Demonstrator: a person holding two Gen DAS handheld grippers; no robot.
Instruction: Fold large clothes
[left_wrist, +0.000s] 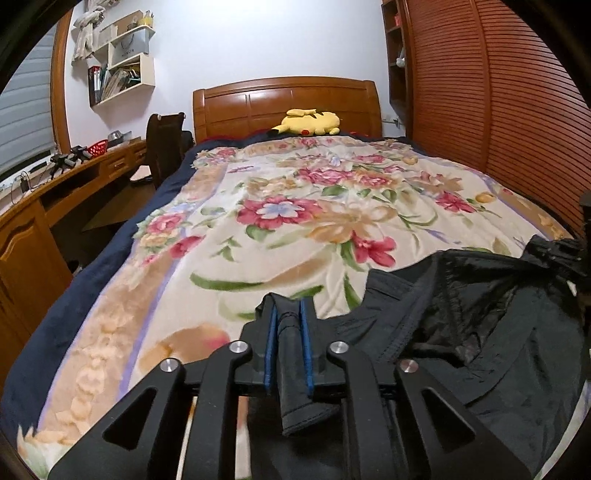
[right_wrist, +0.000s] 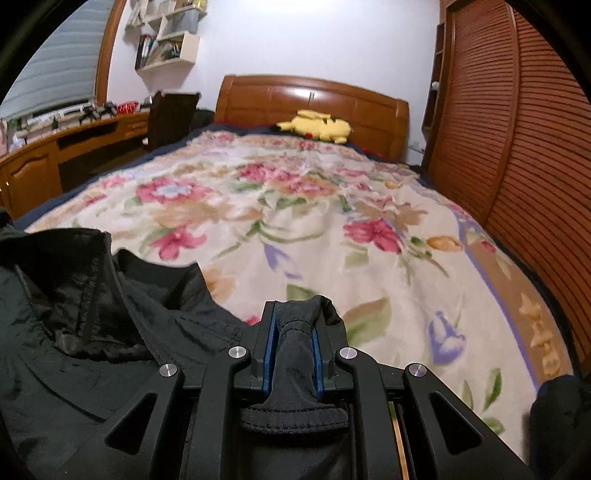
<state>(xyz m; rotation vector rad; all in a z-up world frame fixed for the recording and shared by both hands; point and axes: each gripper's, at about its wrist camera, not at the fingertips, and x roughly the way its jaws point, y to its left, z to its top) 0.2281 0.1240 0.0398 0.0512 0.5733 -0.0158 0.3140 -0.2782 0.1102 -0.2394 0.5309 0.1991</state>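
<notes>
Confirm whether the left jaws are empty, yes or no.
No: the left gripper is shut on a fold of the black jacket.

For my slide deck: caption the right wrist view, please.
Right gripper shut on a black jacket cuff above a floral blanket.

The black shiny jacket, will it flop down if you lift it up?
Probably floppy: the black shiny jacket sags in creases between the left gripper and right gripper. Likely light, since it looks thin. Perhaps slippery, given its sheen.

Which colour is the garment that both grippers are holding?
Black. The jacket shows best in the right wrist view.
</notes>
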